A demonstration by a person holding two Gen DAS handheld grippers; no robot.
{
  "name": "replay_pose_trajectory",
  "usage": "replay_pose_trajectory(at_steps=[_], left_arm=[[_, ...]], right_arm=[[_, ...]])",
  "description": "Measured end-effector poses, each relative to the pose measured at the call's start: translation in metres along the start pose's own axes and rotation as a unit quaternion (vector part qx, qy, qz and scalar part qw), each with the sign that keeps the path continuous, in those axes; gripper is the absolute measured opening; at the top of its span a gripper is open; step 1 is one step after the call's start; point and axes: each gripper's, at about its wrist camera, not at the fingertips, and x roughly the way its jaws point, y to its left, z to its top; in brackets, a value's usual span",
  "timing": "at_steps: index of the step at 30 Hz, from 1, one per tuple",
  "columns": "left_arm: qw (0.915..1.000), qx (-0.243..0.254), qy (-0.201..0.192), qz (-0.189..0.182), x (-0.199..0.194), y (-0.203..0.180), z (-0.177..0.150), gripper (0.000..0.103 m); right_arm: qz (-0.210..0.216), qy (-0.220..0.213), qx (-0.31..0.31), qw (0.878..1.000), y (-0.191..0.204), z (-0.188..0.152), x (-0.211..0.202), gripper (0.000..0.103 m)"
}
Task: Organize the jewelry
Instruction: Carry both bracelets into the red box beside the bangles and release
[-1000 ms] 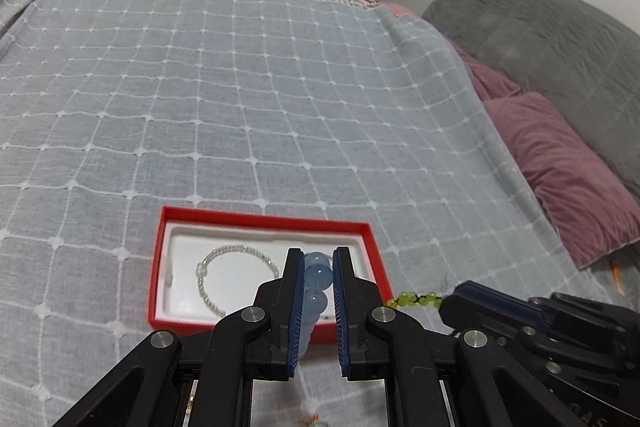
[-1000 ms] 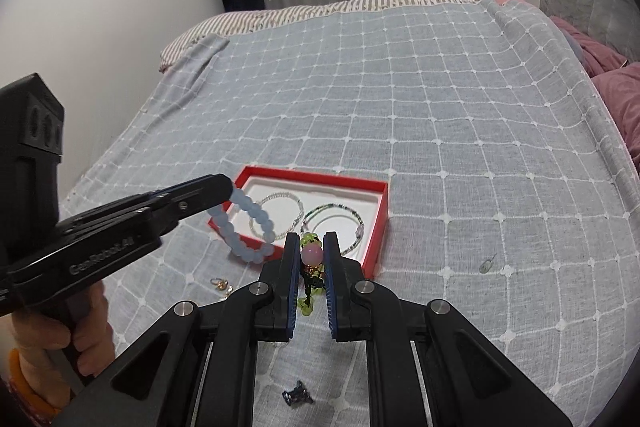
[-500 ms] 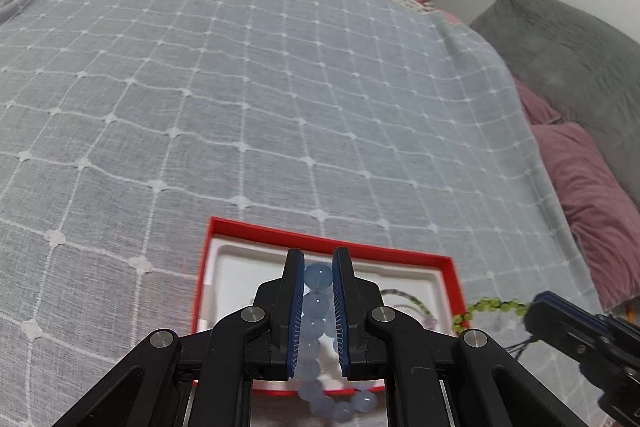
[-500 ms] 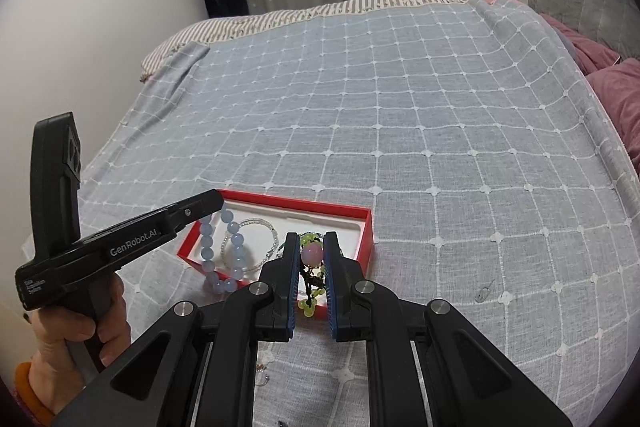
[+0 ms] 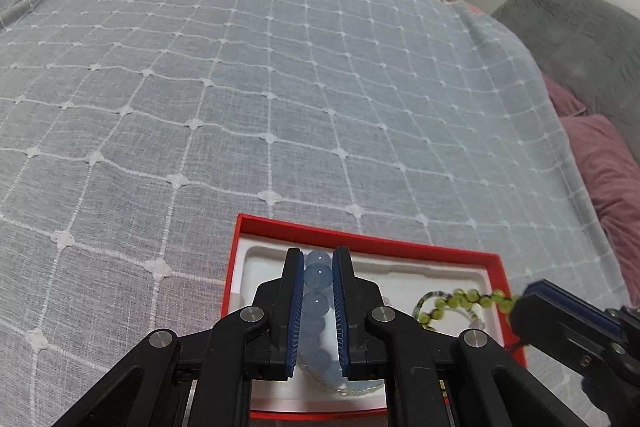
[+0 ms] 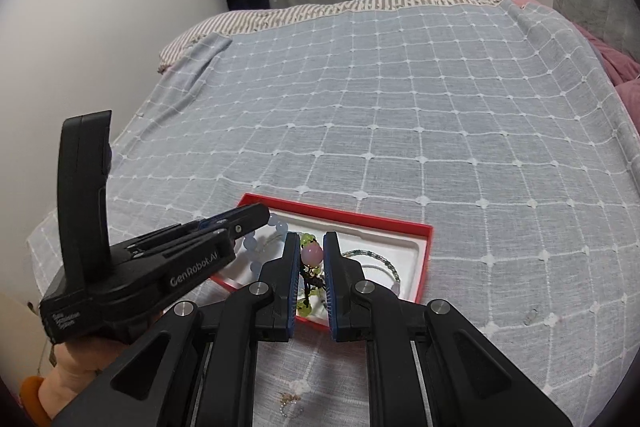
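Blue-grey checked bedspread carries the red tray with its white liner, near edge of the bed.

Left side: left gripper is clamped on the pale blue bead bracelet; the beads stack between the pads and the rest of the loop hangs down over the left part of the liner. From the right wrist view this gripper reaches in over the tray's left end. A thin silver bracelet already lies under it.

Middle to right: right gripper is shut on the green bead bracelet with a pink bead showing between the pads; its strand hangs above the tray's near middle. A dark-and-green beaded bracelet lies in the right part of the liner.

Near, outside the tray: a small gold piece sits on the cloth.

Judgement: placing step, both pieces.
- Lower each loop until beads rest on the liner before letting go; dropped round beads would likely roll or bounce.
- Keep the two loops apart to avoid tangling with pieces already in.
- Release one side first; the grippers are close.
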Motion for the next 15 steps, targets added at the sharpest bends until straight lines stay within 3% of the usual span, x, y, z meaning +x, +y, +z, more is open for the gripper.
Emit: replay_pose_trajectory(at_steps=[8,11,13,15], left_arm=[[0.9989,0.036,0.011,0.026,-0.001,-0.008,-0.005,0.011],[0.9984,0.044,0.014,0.032,-0.003,-0.011,-0.005,0.02],[0.9981,0.05,0.012,0.033,-0.008,-0.014,-0.006,0.027],[0.9974,0.06,0.01,0.038,-0.013,-0.018,-0.008,0.034]], right_arm=[[-0.062,0.025,0.011,0.998,-0.029,-0.005,0.024,0.013],[-0.065,0.03,0.021,0.997,-0.037,-0.004,0.022,0.016],[-0.056,0.026,0.026,0.998,-0.039,-0.003,0.015,0.034],[-0.048,0.016,0.026,0.998,-0.038,-0.003,0.005,0.043]])
